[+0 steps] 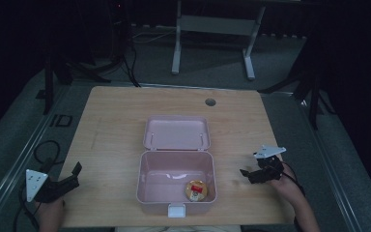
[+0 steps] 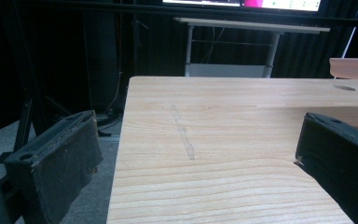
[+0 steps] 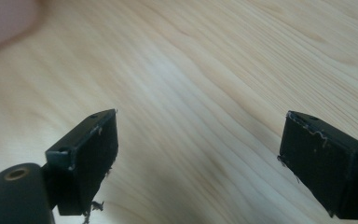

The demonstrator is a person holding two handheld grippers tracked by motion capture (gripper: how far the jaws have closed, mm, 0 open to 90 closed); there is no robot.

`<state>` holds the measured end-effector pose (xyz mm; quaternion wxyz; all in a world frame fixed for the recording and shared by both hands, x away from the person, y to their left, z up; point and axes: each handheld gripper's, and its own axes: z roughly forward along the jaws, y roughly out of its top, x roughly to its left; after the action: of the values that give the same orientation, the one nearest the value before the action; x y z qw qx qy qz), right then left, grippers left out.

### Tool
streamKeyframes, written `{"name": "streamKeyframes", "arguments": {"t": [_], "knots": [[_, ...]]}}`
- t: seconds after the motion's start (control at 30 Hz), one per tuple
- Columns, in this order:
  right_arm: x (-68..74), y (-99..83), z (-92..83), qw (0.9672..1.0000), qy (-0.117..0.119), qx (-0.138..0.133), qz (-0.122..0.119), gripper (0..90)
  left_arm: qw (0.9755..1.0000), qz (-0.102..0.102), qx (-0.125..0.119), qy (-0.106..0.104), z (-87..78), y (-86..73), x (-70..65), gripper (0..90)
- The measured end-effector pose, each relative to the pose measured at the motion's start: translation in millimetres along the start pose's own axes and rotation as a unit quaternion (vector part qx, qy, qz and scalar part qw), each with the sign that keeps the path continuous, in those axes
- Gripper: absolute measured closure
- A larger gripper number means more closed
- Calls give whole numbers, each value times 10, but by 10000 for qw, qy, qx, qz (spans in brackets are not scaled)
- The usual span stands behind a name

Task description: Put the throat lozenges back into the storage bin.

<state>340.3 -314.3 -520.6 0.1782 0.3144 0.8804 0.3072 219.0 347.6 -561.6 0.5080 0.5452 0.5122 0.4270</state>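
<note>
The open pink box (image 1: 176,186) sits at lower centre of the surface (image 1: 106,125), a small round item (image 1: 195,189) inside (lower right corner), nearer the right gripper (image 1: 252,175); the left gripper (image 1: 72,175) waits lower left, both with jaws apart, empty.

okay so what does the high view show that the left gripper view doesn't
High view alone: the open pink box in the middle of the table, a small round yellow and red item inside it, and both hands with the left gripper and right gripper, each open and empty. Left gripper view alone: a faint pencil-like streak on the wood, seen close. Both: the wooden table, its round hole and the white-legged frame beyond.
</note>
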Motion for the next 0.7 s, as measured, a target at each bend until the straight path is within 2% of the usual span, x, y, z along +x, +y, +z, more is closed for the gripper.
{"name": "streamKeyframes", "arguments": {"t": [0.13, 0.23, 0.3, 0.5, 0.57, 0.7], "knots": [[-50, -184, -15, 9989, -282, -178, 342, 111, 10000, 0, 0, 4, 0, 0, 0, 4], [-72, -293, -45, 9962, -520, -340, 607, 111, 10000, 1, 1, 6, 0, 0, 0, 4], [-111, -383, -84, 9929, -614, -498, 885, 111, 10000, 8, -8, 5, 0, 0, -3, 4], [-137, -587, -135, 9845, -1184, -455, 1208, 105, 10000, -8, -5, 12, -1, 0, 1, 4], [-148, -631, -158, 9825, -1268, -418, 1300, 105, 10000, -8, -5, 14, -1, 0, 1, 4], [-159, -712, -211, 9778, -1399, -514, 1471, 105, 10000, -22, -18, 11, -2, -1, 3, 4]]}}
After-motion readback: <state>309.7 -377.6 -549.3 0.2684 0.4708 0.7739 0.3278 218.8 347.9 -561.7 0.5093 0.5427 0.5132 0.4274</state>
